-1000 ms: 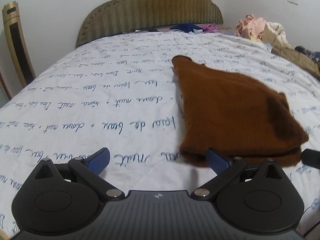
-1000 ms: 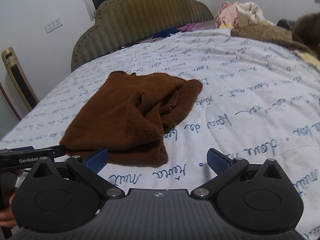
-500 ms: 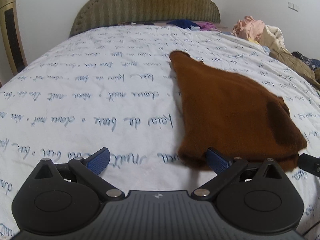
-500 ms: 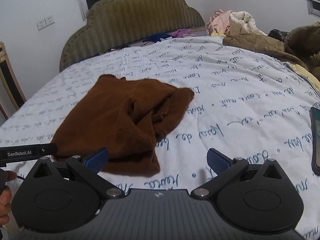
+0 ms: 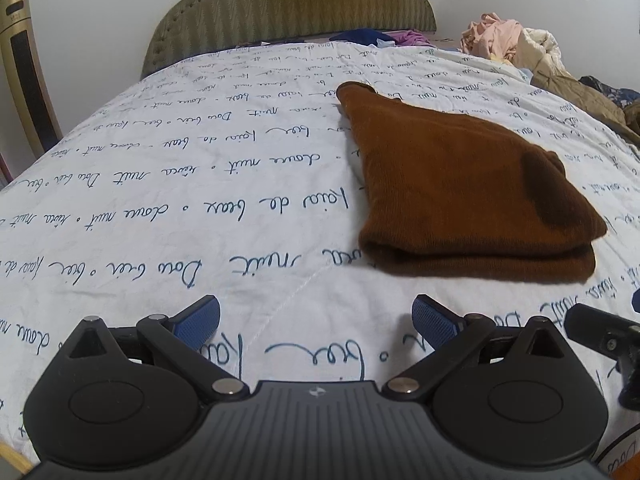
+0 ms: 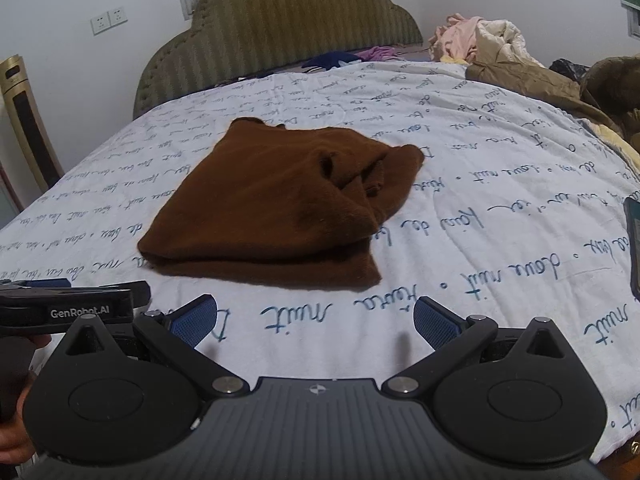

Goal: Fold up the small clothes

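A brown knitted garment [image 5: 460, 184] lies folded on the white bed sheet with blue writing [image 5: 200, 184]. In the right wrist view the brown garment [image 6: 272, 208] lies ahead, with loose folds bunched at its right side. My left gripper [image 5: 316, 320] is open and empty, a little short of the garment's near edge and to its left. My right gripper [image 6: 316, 320] is open and empty, just short of the garment's near edge. The left gripper's body also shows at the left edge of the right wrist view [image 6: 72, 308].
An olive padded headboard [image 5: 288, 8] stands at the far end. A pile of clothes [image 6: 492, 40] and a tan jacket [image 6: 532, 80] lie at the far right. A dark phone [image 6: 633, 248] lies at the right edge. A gold tower unit [image 5: 28, 76] stands left.
Both grippers have drawn back from the garment toward the near edge of the bed. The left gripper's right finger no longer touches the cloth. The garment has not moved.
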